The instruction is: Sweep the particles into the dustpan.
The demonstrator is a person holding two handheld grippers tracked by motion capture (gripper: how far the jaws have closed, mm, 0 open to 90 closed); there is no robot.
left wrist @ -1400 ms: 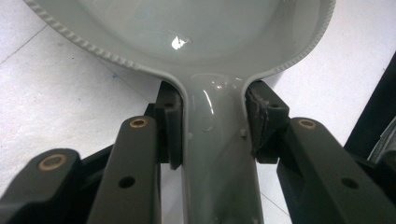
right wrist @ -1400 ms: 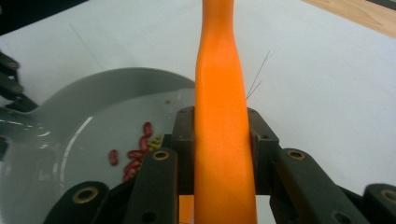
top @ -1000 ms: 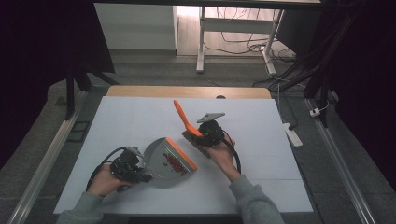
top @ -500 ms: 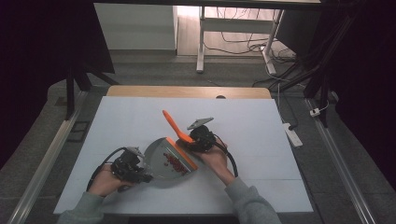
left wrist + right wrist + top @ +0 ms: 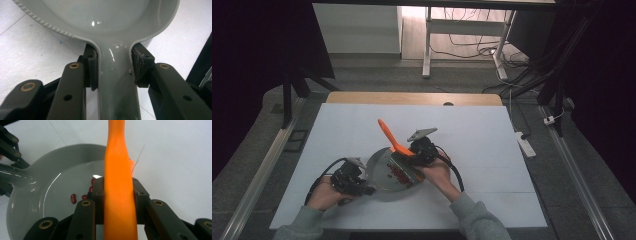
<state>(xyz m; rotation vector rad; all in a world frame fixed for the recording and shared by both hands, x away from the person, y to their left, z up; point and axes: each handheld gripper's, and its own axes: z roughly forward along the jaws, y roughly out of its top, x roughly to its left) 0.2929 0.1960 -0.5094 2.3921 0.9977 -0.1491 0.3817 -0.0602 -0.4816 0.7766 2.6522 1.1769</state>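
A grey pan (image 5: 388,172) sits on the white table (image 5: 492,150), near its front edge and left of centre. The pan serves as the landmark here.

The left gripper (image 5: 354,181) is at the pan's left side, clamped on the pan's handle (image 5: 117,82). In the left gripper view the two pads (image 5: 90,66) press against either side of the grey handle, just below where it widens into the bowl, with the pan's ribbed rim (image 5: 45,23) curving away above them.

The right gripper (image 5: 412,152) is at the pan's upper right edge, over the rim. Its jaws are closed on an orange spatula (image 5: 388,136), whose free end rises up and to the left, away from the pan, over the table. In the right gripper view the spatula (image 5: 120,192) runs straight up between the pads (image 5: 98,195), which touch it on both sides.

Inside the pan lie several red beans (image 5: 73,198), in the half nearest the right gripper. In the right gripper view a few sit just left of the spatula, partly hidden by the jaw. In the high view they show as a small red cluster (image 5: 399,175) right of the pan's centre.

The person's hands hold both grippers from below the pan, grey sleeves (image 5: 472,220) coming in from the table's front edge.
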